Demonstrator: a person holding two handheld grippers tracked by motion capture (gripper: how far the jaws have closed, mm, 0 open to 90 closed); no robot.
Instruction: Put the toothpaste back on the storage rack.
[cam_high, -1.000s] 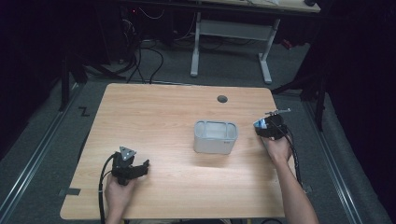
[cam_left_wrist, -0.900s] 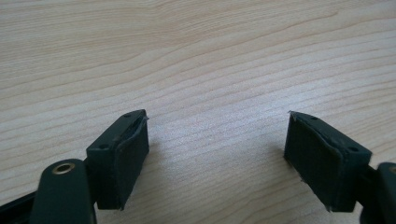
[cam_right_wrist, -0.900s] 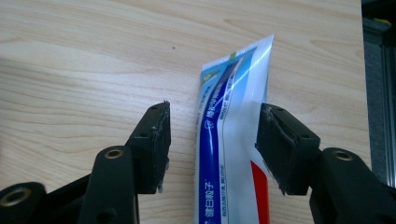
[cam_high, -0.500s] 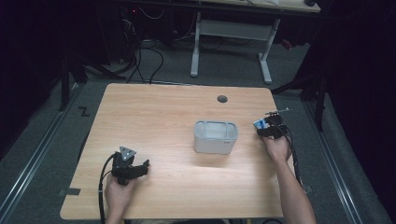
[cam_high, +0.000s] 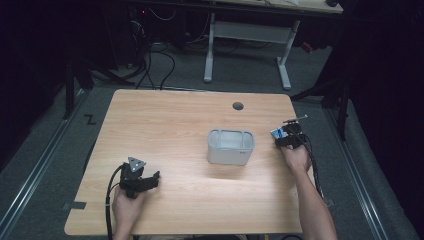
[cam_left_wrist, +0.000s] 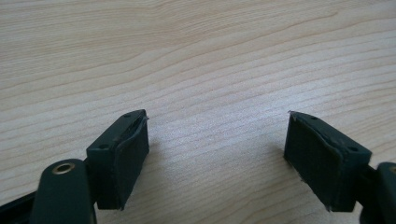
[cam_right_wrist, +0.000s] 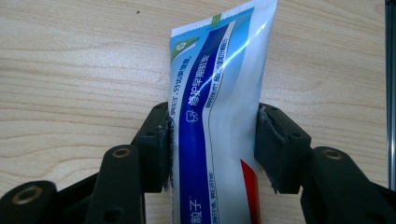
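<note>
Wooden table (cam_high: 165, 125), right edge: the right gripper (cam_right_wrist: 212, 140) clamps a toothpaste tube (cam_right_wrist: 219, 107) lengthwise between its jaws, just right of the grey bin (cam_high: 231, 146); the left gripper (cam_left_wrist: 217, 149), gaping and empty, sits near the front-left corner.

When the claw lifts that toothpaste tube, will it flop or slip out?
The tube will probably bend a little, since its flat crimped end sticks out well past the right claw. It looks glossy, so it may slip some. It seems light, and both pads press its sides, so it should stay held.
</note>
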